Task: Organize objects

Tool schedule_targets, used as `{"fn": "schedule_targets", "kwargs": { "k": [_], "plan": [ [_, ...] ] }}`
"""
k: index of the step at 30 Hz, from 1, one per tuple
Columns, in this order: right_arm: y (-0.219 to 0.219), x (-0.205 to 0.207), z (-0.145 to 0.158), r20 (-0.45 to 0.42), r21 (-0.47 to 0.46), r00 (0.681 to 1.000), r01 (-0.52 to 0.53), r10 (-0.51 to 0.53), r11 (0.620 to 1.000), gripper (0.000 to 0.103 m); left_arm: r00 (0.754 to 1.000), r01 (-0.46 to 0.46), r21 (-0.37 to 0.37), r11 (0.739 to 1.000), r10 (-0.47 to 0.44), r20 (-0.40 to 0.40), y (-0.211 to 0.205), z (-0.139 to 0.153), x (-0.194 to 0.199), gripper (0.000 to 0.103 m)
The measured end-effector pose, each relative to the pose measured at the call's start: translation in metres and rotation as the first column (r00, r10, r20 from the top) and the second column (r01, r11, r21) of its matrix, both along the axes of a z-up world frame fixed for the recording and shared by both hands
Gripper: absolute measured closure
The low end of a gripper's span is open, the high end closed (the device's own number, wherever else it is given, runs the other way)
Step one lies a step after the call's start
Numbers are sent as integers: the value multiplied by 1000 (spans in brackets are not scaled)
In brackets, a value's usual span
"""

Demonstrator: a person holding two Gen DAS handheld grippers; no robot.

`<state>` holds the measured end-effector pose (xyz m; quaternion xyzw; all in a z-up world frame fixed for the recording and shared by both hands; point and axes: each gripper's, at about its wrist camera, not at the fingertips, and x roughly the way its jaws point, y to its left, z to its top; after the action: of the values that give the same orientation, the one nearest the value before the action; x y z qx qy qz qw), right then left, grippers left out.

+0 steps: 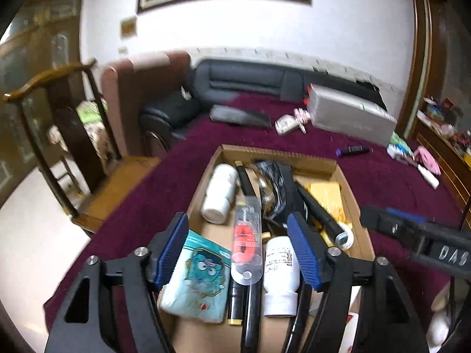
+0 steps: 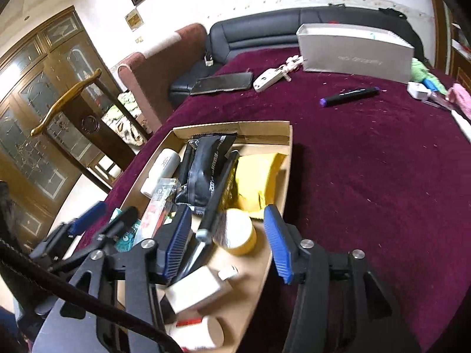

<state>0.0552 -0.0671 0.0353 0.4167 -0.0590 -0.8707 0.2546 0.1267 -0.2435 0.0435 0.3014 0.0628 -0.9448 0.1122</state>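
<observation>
A shallow cardboard box on the maroon cloth holds several items: two white bottles, a clear pack with a red tool, a teal cartoon pouch, black markers, a black bag, a yellow packet. My left gripper is open and empty above the box's near part. In the right wrist view the box shows a yellow tape roll and a black marker. My right gripper is open and empty over them.
On the cloth beyond the box lie a purple-capped marker, a dark phone, a white remote-like item and a grey box. Pink and white items lie at the right. A wooden chair stands left.
</observation>
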Motion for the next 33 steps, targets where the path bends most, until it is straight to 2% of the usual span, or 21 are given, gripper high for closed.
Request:
{"fn": "schedule_targets", "kwargs": {
  "k": [2, 4, 7, 11, 14, 19, 24, 33],
  "plan": [
    [6, 9, 3, -19, -1, 1000, 17, -17, 1000, 50, 998, -42, -12, 999, 41, -51, 2, 10, 14, 31],
    [13, 20, 6, -52, 4, 998, 42, -41, 999, 48, 988, -109, -28, 994, 105, -112, 3, 22, 30, 20],
    [21, 32, 6, -88, 13, 993, 74, -72, 997, 41, 968, -178, -15, 984, 173, -183, 1, 38, 52, 11],
    [28, 44, 5, -109, 31, 990, 89, -85, 996, 41, 941, -270, -8, 963, 262, -216, -2, 51, 71, 2],
    [30, 50, 3, -123, 41, 988, 94, -88, 995, 41, 931, -318, -9, 948, 311, -194, 0, 52, 78, 2],
    [31, 60, 5, -154, 57, 985, 85, -75, 995, 40, 949, -282, 9, 959, 280, -148, 6, 48, 80, 2],
    [28, 66, 6, -178, 72, 982, 71, -57, 995, 37, 944, -298, -34, 954, 290, -160, 15, 50, 83, 2],
    [24, 67, 2, -170, 75, 984, 62, -48, 995, 37, 941, -307, -54, 950, 295, -164, 21, 50, 87, 2]
  ]
}}
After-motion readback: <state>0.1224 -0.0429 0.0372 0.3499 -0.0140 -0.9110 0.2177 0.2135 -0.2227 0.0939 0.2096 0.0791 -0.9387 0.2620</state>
